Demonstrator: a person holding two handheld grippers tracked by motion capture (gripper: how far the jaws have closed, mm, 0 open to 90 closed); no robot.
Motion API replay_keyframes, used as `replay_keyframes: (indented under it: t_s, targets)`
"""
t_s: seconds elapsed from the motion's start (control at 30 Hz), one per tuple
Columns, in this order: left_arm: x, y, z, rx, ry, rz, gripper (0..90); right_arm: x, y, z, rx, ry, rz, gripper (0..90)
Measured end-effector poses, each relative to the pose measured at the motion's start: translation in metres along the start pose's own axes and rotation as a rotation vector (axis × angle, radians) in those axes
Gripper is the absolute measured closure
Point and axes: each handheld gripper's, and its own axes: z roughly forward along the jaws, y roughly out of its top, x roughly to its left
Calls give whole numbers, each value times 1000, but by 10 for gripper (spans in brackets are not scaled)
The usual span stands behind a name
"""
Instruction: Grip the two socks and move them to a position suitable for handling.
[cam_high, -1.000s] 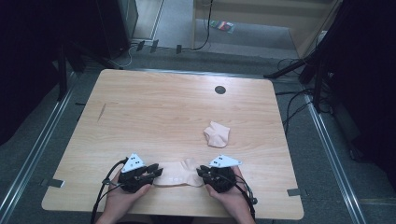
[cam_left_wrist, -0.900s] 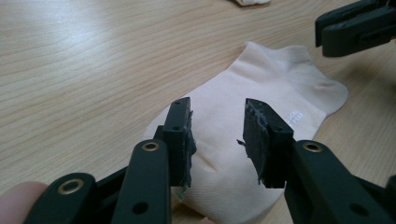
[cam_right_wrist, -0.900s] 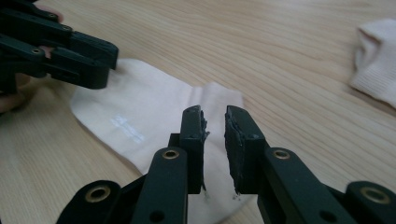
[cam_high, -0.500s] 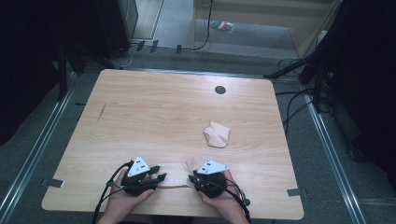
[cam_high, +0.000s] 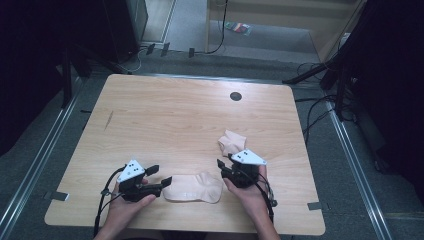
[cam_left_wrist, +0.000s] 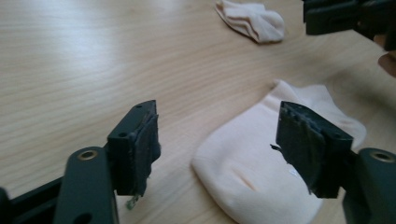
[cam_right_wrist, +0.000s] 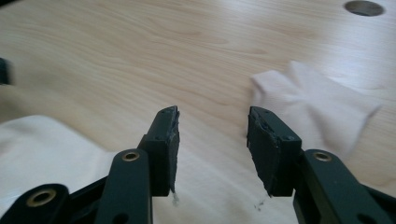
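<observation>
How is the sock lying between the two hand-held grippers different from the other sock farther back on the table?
The near sock lies spread out flat, while the far sock is bunched into a crumpled heap. The near sock covers a larger patch of the table than the far sock. The near sock sits between the left hand-held gripper and the right hand-held gripper, while the far sock lies just beyond the right one. Both are the same pale peach colour.

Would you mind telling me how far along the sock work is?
Done: one sock lies flat between both open grippers, left gripper beside its end, right gripper above its other end. Nothing is gripped. Left: the crumpled sock beyond remains untouched.
</observation>
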Motion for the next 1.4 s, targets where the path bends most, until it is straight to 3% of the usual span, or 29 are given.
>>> replay_keyframes:
  t_s: [0.07,0.13,0.2,0.33,0.4,0.57,0.67,0.83,0.87,0.9,1.0,1.17,1.2,1.33,1.4]
  targets:
    - [4,1,-3,-18,14,-15,240,-2,1,4,12,-25,-11,548]
    - [8,3,-4,-25,27,-46,193,-9,1,16,43,-80,-24,545]
    - [12,4,-5,-20,44,-54,127,-18,-1,31,62,-106,-2,529]
    - [15,5,-5,-17,54,-66,112,-23,-4,42,69,-115,18,516]
    - [16,5,-4,-12,66,-68,114,-25,-4,50,67,-151,29,488]
    - [17,5,-4,-3,74,-71,121,-24,6,58,64,-182,15,442]
    - [21,5,-6,-9,84,-71,121,-26,8,65,97,-208,17,443]
    - [24,5,-8,-28,110,-87,126,-28,6,68,112,-209,9,565]
    - [25,5,-9,-30,118,-88,126,-28,6,68,114,-205,9,635]
    - [25,5,-8,-36,130,-92,128,-27,6,67,117,-234,-7,767]
    - [24,12,-3,-48,146,-113,130,-27,7,66,123,-226,-9,836]
    - [21,23,3,-54,156,-93,132,-25,5,59,81,-195,40,847]
    - [20,27,5,-53,163,-77,132,-20,4,54,52,-175,62,848]
    - [19,29,5,-61,168,-68,134,-10,9,49,39,-156,60,848]
    - [20,28,6,-45,177,-57,132,-1,17,42,11,-116,82,848]
